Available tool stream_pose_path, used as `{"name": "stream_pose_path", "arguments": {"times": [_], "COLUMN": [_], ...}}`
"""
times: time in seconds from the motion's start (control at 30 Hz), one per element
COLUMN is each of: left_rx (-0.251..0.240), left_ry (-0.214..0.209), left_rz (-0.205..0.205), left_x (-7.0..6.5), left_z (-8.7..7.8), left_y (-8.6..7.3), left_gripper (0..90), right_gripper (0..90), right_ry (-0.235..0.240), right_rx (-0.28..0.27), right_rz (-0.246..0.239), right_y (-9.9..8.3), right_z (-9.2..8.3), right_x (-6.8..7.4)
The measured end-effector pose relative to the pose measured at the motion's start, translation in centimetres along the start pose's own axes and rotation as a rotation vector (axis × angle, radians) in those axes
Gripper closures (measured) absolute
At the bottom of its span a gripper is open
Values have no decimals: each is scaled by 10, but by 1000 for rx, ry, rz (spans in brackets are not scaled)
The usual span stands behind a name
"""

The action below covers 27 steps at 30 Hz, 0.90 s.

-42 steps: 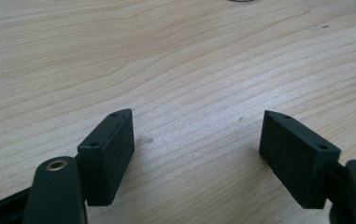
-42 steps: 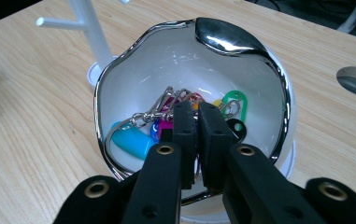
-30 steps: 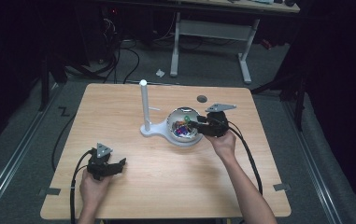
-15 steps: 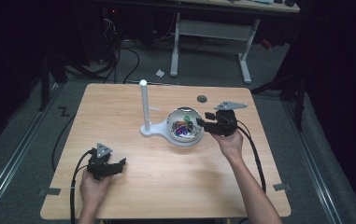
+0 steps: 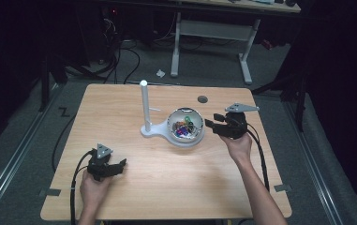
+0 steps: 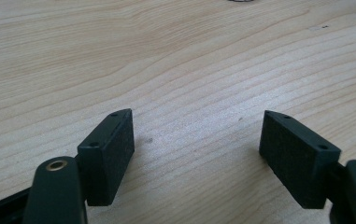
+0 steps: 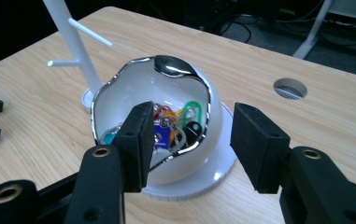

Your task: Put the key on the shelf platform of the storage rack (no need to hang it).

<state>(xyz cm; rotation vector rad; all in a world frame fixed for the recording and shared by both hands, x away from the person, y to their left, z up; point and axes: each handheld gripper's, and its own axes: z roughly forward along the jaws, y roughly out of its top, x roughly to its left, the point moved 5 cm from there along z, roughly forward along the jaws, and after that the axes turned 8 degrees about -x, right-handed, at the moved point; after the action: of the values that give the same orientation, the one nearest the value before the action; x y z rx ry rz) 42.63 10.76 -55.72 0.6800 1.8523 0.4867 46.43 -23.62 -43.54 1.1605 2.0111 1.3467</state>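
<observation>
While right tongs (image 5: 212,125) hang apart, empty, beside bowl (image 5: 185,127), careless reach could tip bowl, spill clips (image 7: 175,122); left tongs (image 5: 120,164) apart, empty on worktop (image 5: 167,183).

Light wooden table (image 5: 167,187) with a round hole (image 5: 202,99) near its far right edge, bearing a white stand (image 5: 145,110) with an upright post and side pegs, a white bowl (image 5: 185,138) of small coloured items touching the stand's base, and the left gripper (image 5: 120,163) resting near the front left corner.
</observation>
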Motion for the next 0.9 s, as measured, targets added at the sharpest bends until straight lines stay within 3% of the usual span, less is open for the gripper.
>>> {"name": "stream_pose_path", "arguments": {"times": [0.57, 0.9], "left_rx": [0, -1], "left_ry": [4, 3], "left_rz": [-3, 0], "left_x": [0, 0], "left_z": [0, 0], "left_y": [-1, -1], "left_gripper": [268, 268], "right_gripper": [485, 487], "right_ry": [-68, -82], "right_rx": [-36, -74], "right_rz": [27, 34], "right_y": [-6, -4], "right_z": [-41, -60], "right_x": [-20, -23]}}
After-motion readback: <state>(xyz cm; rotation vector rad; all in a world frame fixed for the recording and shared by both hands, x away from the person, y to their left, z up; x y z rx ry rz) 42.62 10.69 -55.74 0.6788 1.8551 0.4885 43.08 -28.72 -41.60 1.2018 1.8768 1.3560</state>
